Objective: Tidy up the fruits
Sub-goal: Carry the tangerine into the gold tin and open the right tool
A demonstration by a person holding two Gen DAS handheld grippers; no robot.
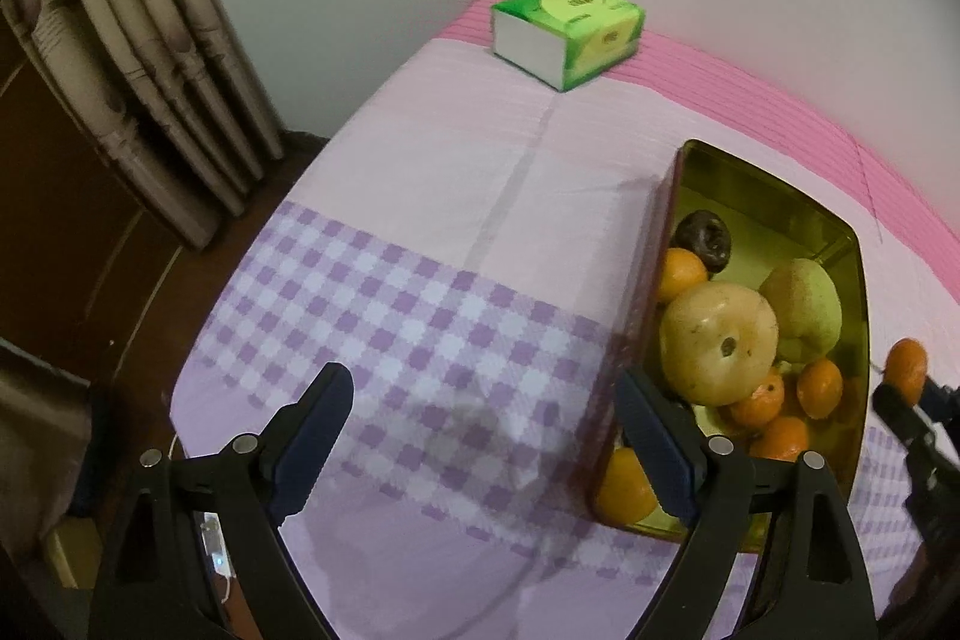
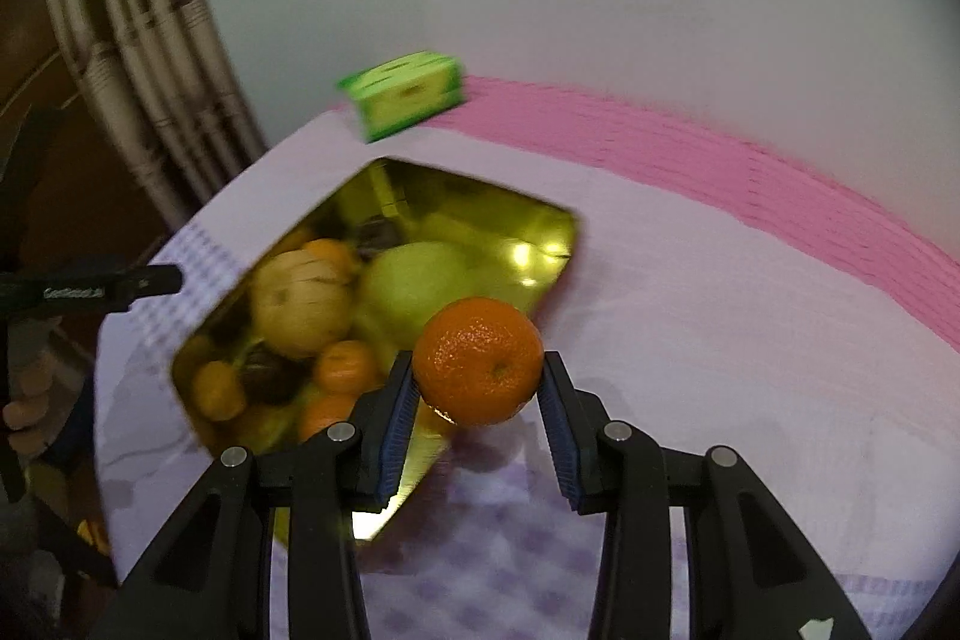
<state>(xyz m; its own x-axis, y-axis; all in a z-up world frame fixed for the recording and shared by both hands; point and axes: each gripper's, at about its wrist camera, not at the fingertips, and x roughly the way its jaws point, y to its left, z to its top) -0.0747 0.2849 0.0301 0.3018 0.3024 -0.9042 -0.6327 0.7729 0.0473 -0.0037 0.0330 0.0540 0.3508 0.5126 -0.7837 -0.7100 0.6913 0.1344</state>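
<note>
Orange mandarin (image 2: 479,361) is sitting pinched in the right gripper (image 2: 479,388) beside the gold tin (image 2: 540,232). Left gripper (image 1: 486,430) is hanging wide, empty. Released early, it risks rolling off.

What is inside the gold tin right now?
The gold tin holds a large yellowish apple, a green pear, a dark fruit and several mandarins. Whatever lies beneath the pile is covered.

tin (image 2: 543,226) and fruit motion-blurred
</note>
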